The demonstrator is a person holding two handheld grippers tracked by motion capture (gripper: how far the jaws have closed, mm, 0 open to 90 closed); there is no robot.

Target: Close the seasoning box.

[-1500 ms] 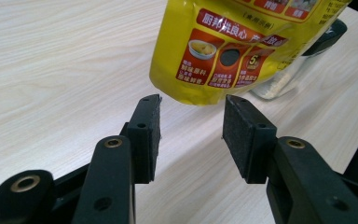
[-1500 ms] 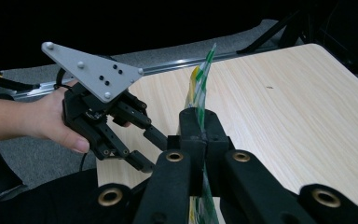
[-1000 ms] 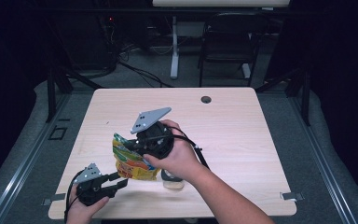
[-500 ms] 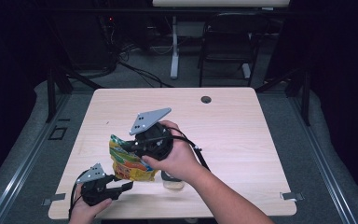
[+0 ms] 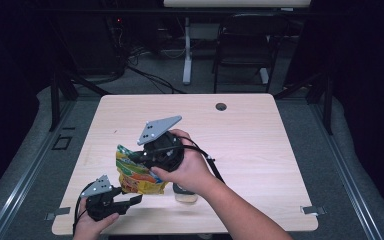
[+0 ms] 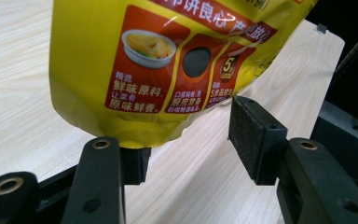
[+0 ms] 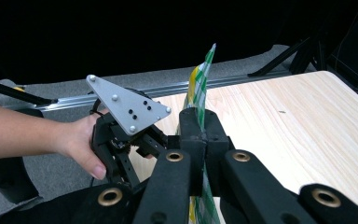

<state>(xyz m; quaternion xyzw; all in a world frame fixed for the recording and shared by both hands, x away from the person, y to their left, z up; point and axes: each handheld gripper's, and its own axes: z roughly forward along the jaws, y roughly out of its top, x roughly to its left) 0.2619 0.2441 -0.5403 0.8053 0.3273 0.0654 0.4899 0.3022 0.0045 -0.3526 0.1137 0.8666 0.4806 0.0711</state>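
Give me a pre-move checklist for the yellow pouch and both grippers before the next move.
1. Right gripper clamped on the pouch edge: ok.
2. Left gripper open, jaws having just opened: ok.
3. Pouch bottom between the left pads: ok; it touches one pad, not pressed by both.
4. Pouch hanging upright above the table: ok.
5. Small jar under the right hand safe from a knock: cannot tell.
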